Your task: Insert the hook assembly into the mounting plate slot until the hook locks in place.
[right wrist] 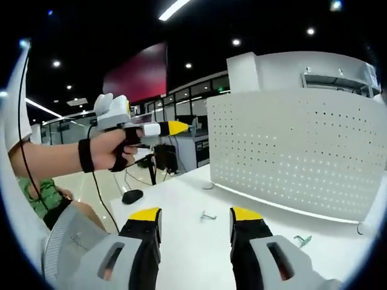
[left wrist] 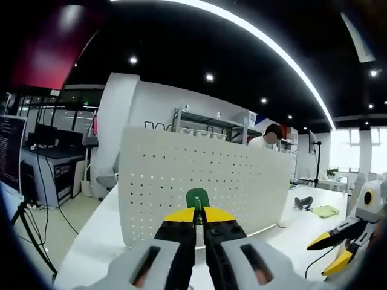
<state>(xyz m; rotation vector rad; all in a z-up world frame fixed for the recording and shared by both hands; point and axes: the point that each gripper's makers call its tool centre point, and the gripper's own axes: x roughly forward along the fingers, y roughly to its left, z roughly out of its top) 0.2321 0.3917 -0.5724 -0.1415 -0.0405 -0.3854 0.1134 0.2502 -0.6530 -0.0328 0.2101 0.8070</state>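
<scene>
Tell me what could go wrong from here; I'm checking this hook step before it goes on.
The left gripper pinches the green hook only by its end, so it could twist or slip when pushed into the white pegboard. Two spare hooks lie loose on the table near the open right gripper, which might knock them away.

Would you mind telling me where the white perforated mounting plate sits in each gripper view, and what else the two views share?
Left gripper view: the white perforated mounting plate stands upright at centre, just beyond the left gripper, which is shut on a green hook piece.
Right gripper view: the plate fills the right half, behind the open right gripper.
Shared landmark: the white table under the plate.
</scene>
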